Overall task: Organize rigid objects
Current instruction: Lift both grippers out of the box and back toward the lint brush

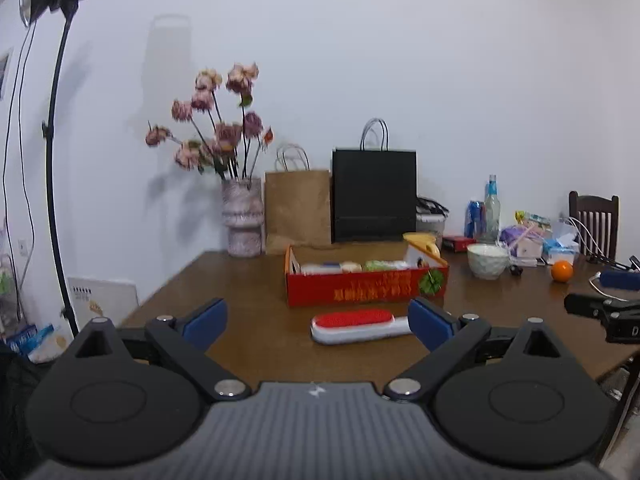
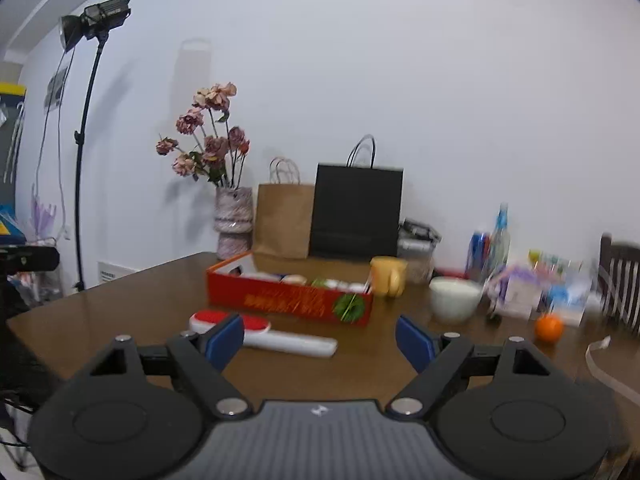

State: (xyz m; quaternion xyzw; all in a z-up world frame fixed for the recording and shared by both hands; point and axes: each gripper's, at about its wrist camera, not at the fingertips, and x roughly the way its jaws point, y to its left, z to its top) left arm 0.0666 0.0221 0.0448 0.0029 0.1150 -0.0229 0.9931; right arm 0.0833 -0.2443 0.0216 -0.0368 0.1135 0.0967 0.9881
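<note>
A white lint brush with a red pad (image 1: 360, 325) lies on the brown table (image 1: 248, 280) in front of a red box (image 1: 366, 286) holding several items. My left gripper (image 1: 318, 322) is open and empty, hovering just short of the brush. My right gripper (image 2: 320, 340) is open and empty; the brush (image 2: 264, 334) lies between its fingers and the red box (image 2: 288, 300). A yellow mug (image 2: 387, 276) stands behind the box's right end. A white bowl (image 2: 455, 298) and an orange (image 2: 549, 328) sit to the right.
A vase of dried flowers (image 1: 243, 216), a brown paper bag (image 1: 297, 210) and a black bag (image 1: 374, 196) line the wall. Bottles, a can and packets (image 1: 528, 236) crowd the back right. A chair (image 1: 594, 220) stands at the right. A light stand (image 1: 54, 160) is on the left.
</note>
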